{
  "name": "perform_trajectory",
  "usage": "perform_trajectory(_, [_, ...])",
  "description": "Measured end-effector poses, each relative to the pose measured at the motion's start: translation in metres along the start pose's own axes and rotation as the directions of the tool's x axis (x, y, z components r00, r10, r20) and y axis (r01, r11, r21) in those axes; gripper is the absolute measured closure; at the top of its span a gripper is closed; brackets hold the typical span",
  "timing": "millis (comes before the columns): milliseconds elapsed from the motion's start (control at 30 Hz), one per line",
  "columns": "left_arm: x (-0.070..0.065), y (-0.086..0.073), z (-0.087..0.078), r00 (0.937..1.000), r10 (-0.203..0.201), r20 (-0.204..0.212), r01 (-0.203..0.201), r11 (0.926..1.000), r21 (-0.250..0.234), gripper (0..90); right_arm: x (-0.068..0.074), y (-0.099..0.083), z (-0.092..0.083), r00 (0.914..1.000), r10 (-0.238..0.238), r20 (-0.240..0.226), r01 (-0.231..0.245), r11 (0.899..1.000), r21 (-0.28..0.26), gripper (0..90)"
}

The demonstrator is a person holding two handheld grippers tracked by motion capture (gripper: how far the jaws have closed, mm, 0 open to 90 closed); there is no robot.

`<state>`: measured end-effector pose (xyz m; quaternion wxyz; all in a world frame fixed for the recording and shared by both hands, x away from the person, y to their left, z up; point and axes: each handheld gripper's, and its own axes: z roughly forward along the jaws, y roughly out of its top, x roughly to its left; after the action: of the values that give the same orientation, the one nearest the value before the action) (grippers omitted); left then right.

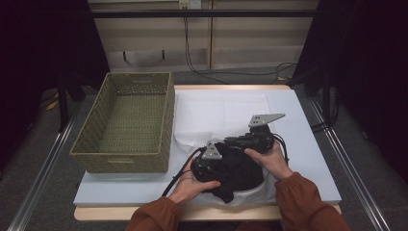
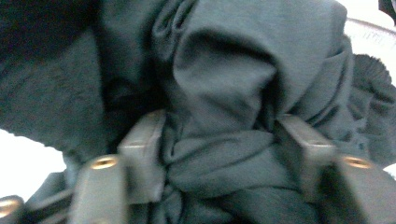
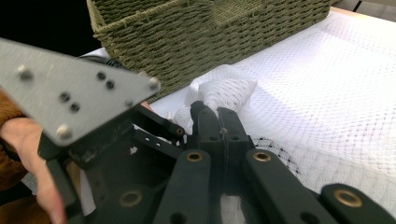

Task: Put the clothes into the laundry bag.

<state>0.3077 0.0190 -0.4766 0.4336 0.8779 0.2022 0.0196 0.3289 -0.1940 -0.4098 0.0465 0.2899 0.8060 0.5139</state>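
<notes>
A dark garment (image 1: pixel 238 168) lies bunched at the table's near edge, on the mouth of a white mesh bag (image 1: pixel 221 113) that spreads out flat toward the back. My left gripper (image 1: pixel 217 166) presses into the pile from the left. In the left gripper view its jaws pinch a thick fold of the dark garment (image 2: pixel 224 140) between the pads (image 2: pixel 144 140). My right gripper (image 1: pixel 225 140) comes in from the right just behind the pile. Its jaws (image 3: pixel 218 116) are shut on a puckered bit of the mesh bag (image 3: pixel 224 91), lifting it slightly.
A green woven basket (image 1: pixel 120 156) stands at the left of the table, with nothing visible inside; its side wall (image 3: pixel 210 37) rises close behind the right gripper's tips. A pale blue mat (image 1: pixel 308 144) covers the tabletop. Both hands and rust-coloured sleeves (image 1: pixel 298 197) come in from the near edge.
</notes>
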Motion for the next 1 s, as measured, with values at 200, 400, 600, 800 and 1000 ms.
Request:
perform_trajectory(200, [0.006, 0.006, -0.008, 0.9997, -0.023, -0.004, 0.022, 0.9994, -0.025, 69.6, 0.000, 0.002, -0.004, 1.0000, -0.002, 0.003, 0.002, 1.000, -0.010, 90.0])
perform_trajectory(400, [0.015, 0.014, -0.014, 0.9981, -0.052, -0.034, 0.049, 0.9947, -0.091, 72.4, 0.000, 0.004, -0.008, 1.0000, 0.002, 0.003, -0.002, 1.000, -0.030, 90.0])
perform_trajectory(600, [0.020, 0.021, -0.012, 0.9956, -0.054, -0.077, 0.046, 0.9939, -0.100, 73.0, 0.002, 0.006, -0.008, 1.0000, 0.001, -0.003, -0.001, 0.999, -0.039, 90.0])
perform_trajectory(800, [0.027, 0.015, 0.002, 0.9869, -0.081, -0.139, 0.070, 0.9937, -0.088, 72.8, 0.007, 0.008, -0.011, 0.9998, -0.010, -0.016, 0.010, 0.999, -0.042, 90.0])
perform_trajectory(1000, [0.033, 0.007, 0.006, 0.9859, -0.110, -0.127, 0.098, 0.9907, -0.094, 68.2, 0.005, 0.000, -0.006, 0.9999, -0.001, -0.016, 0.001, 1.000, -0.006, 90.0])
